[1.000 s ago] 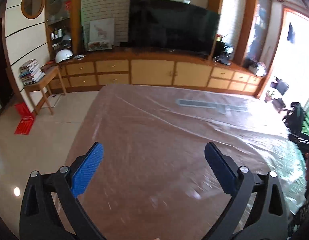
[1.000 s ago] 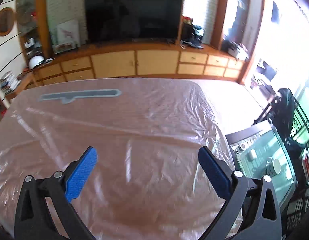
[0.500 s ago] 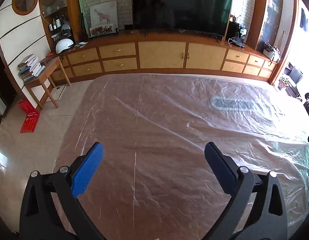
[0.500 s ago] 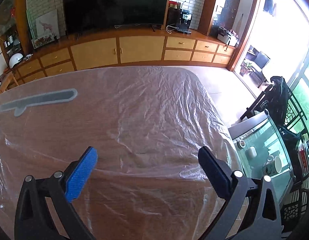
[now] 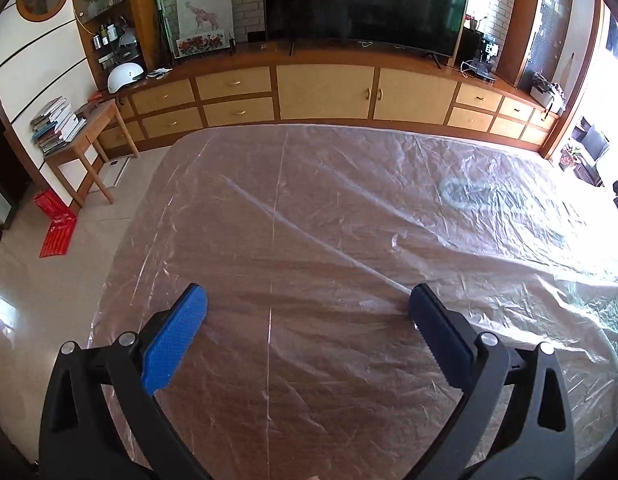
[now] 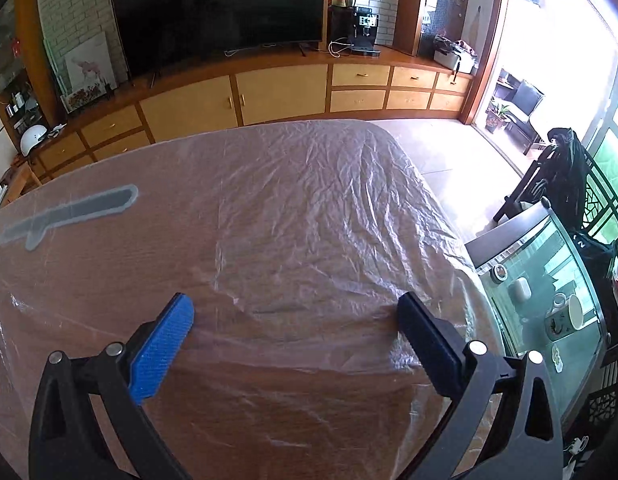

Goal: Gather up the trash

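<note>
Step in hand, my judgement: search/approach; no pick begun. I have L gripper (image 5: pixel 307 308) wide, nothing between jaws; R gripper (image 6: pixel 295 312) wide too, empty. No loose trash visible ahead of either claw; only candidate is the clear plastic sheet (image 5: pixel 349 208), crinkled, thin, draped over table (image 6: pixel 269 412) directly below both claws. Next move calls for locating a target first.
</note>
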Motion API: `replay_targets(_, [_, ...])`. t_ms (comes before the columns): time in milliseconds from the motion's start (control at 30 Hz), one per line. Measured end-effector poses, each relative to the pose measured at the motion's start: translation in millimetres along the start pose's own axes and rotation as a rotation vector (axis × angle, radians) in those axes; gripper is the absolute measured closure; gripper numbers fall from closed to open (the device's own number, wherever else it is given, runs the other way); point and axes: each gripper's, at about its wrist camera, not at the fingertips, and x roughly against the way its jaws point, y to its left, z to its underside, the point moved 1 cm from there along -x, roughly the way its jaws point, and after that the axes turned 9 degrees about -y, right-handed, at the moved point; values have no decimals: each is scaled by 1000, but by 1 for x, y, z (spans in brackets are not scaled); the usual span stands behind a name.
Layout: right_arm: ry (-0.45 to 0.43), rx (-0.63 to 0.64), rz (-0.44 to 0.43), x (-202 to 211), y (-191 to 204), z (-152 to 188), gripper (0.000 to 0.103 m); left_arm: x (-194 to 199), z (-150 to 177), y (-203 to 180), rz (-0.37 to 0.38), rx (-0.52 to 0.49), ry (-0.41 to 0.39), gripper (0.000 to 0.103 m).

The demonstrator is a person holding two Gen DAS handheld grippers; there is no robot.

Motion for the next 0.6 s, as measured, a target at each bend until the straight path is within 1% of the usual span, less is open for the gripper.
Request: replay_targets(600, [0, 0, 0, 0, 1, 0, 4, 0, 0, 0, 2, 1, 1, 1])
